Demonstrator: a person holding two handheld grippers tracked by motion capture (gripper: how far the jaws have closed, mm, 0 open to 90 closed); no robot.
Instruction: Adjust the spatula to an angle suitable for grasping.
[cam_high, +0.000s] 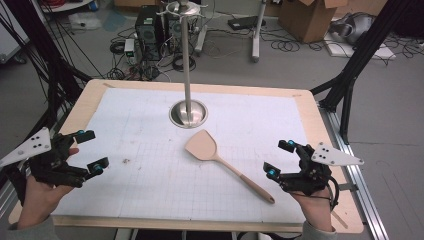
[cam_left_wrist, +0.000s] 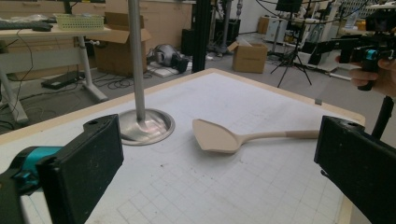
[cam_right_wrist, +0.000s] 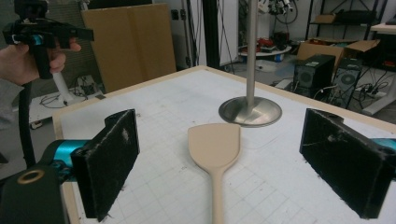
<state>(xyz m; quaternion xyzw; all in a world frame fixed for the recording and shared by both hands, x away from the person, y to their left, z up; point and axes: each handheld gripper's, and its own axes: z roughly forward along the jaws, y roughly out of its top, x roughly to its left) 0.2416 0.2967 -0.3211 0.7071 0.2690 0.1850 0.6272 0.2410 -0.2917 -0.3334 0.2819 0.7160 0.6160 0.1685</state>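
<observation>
spatula (cam_high: 202, 146) | beige, flat on mat | blade twd pole base, handle near-right

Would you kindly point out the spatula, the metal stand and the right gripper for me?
spatula (cam_high: 202, 145), high view, on the flat blade.
metal stand (cam_high: 188, 114), high view, on the round base.
right gripper (cam_high: 278, 159), high view, midway between its open fingertips.

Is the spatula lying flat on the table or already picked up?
Lying flat. The spatula rests on the gridded mat, blade toward the metal stand; both tools are open and apart from it.
</observation>
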